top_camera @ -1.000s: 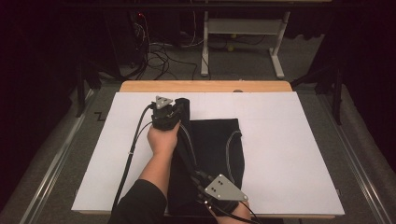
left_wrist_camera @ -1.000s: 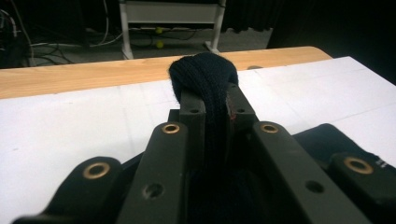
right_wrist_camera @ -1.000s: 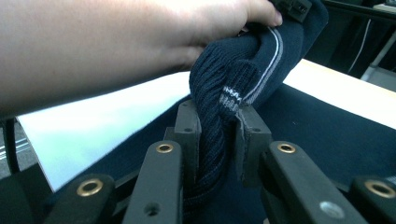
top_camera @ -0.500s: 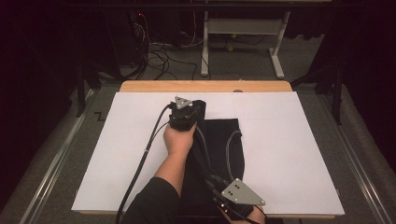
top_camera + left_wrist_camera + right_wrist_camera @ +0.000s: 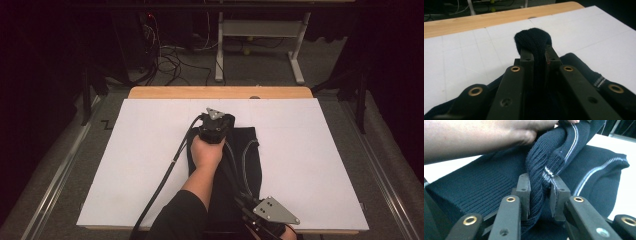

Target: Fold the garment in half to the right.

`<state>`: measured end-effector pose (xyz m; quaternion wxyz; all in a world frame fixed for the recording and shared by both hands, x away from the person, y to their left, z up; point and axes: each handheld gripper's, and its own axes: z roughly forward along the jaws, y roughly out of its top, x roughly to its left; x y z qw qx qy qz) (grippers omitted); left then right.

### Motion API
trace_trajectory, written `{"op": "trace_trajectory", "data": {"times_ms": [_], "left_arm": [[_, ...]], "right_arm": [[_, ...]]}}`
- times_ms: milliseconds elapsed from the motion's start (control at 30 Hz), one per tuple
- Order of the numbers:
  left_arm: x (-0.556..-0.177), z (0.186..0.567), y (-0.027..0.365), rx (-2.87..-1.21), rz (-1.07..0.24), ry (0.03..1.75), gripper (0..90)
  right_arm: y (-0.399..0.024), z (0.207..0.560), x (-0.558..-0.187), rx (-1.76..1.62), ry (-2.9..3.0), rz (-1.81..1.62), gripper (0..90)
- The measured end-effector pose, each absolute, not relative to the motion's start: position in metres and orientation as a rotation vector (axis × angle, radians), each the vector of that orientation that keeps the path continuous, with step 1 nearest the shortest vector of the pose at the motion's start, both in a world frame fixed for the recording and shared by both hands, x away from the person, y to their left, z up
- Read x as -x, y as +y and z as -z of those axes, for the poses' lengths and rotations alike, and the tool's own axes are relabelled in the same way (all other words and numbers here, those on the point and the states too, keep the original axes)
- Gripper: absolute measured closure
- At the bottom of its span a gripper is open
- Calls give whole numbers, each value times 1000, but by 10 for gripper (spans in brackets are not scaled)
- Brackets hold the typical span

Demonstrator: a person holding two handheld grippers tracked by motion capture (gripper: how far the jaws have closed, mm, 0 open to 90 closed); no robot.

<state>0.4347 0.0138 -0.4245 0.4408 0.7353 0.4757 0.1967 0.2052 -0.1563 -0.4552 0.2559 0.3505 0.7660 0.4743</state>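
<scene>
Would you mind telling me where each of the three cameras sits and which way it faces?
High view: above the person's side, facing forward and down on the white table; forearms, left gripper and right gripper show.
Left gripper view: rides that gripper, looking along jaws shut on the dark knit garment.
Right gripper view: along its jaws, shut on a ribbed fold; the left hand shows.
Shared: all three see the garment.
</scene>
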Motion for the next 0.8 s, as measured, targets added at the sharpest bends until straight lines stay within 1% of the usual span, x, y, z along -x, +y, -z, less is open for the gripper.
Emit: {"op": "trace_trajectory", "data": {"times_ms": [267,467,633,800], "left_arm": [[-435,431,1,-1832,-480,1170,775],[-436,434,-5,-1823,-443,1163,766],[-435,435,-10,-1822,-441,1152,734],[-434,433,-10,-1799,-432,1128,651]], "right_arm": [[-166,458,-204,-976,2080,-1282,727],[-168,461,-203,-984,2089,-1272,710],[-171,463,-202,-1003,2098,-1265,681],[-172,464,-202,-1022,2095,-1268,610]]}}
